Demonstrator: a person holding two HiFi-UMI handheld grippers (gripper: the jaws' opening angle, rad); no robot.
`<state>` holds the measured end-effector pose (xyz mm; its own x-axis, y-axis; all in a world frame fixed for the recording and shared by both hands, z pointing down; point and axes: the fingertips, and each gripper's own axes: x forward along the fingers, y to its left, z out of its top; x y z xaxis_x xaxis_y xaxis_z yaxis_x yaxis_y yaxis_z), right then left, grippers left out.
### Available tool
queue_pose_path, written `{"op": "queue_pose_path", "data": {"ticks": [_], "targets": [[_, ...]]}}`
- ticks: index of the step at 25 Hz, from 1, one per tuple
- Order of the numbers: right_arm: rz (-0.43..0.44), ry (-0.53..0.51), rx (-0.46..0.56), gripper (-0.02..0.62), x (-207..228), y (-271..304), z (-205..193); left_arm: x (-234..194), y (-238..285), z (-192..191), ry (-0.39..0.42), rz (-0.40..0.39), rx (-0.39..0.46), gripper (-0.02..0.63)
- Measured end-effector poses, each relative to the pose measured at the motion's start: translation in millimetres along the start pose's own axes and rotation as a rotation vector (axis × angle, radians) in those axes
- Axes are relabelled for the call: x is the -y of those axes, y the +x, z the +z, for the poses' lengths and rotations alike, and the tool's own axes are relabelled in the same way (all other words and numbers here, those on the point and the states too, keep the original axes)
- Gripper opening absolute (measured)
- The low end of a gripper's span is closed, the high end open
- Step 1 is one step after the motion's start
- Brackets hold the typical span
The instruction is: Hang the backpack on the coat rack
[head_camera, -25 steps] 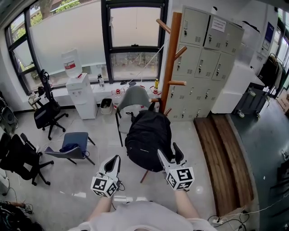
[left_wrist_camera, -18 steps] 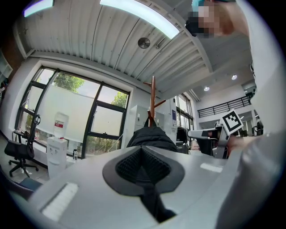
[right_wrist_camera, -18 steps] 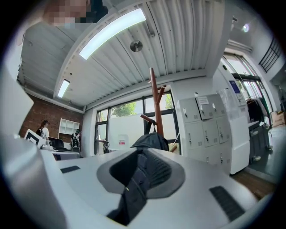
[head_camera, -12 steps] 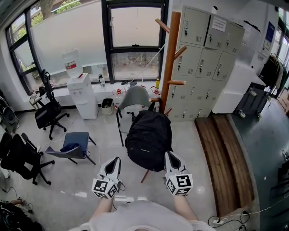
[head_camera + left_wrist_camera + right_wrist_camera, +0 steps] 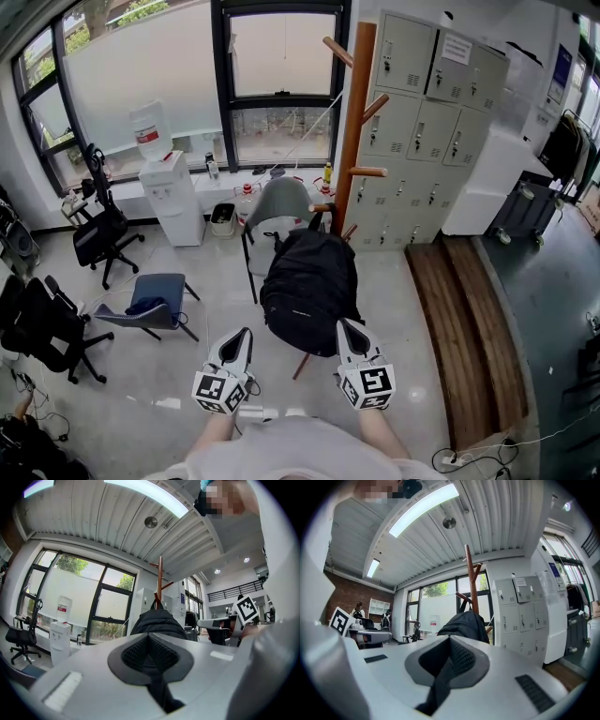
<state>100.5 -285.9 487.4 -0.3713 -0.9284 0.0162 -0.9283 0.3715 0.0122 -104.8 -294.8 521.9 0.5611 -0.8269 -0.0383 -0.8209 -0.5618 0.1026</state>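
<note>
The black backpack (image 5: 309,291) hangs by its top loop from a low peg of the wooden coat rack (image 5: 354,122). My left gripper (image 5: 239,335) is shut and empty, held below and left of the bag. My right gripper (image 5: 345,325) is shut too, empty, just off the bag's lower right corner without touching it. In the left gripper view the left gripper (image 5: 149,637) points level at the backpack (image 5: 158,620) and the coat rack (image 5: 160,581). In the right gripper view the right gripper (image 5: 451,640) has its pads pressed together, with the backpack (image 5: 464,623) and the coat rack (image 5: 471,583) ahead.
A grey chair (image 5: 278,208) stands right behind the bag. A blue chair (image 5: 155,300) and black office chairs (image 5: 98,234) are at the left, with a water dispenser (image 5: 169,192) by the window. Grey lockers (image 5: 427,112) and a wooden platform (image 5: 464,319) are at the right.
The right gripper's jaws, spread wide a second ago, have closed on nothing, and that gripper has sunk a little toward my body. The left gripper and the backpack have stayed put.
</note>
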Motion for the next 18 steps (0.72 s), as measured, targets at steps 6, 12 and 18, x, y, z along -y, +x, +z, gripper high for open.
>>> {"op": "queue_pose_path", "data": {"ticks": [6,12,18], "targets": [[0.014,0.003,-0.02,0.006,-2.8,2.8,-7.9,0.1,2.3,-1.6,0.0,-0.003,-0.002,0.009],[0.016,0.018,-0.023,0.006,-0.9,5.2,-10.0,0.2,6.3,-2.9,-0.001,-0.011,-0.005,0.009],[0.016,0.041,-0.024,0.006,-0.8,5.2,-12.7,1.2,6.1,-4.0,0.001,-0.02,-0.007,0.009]]}}
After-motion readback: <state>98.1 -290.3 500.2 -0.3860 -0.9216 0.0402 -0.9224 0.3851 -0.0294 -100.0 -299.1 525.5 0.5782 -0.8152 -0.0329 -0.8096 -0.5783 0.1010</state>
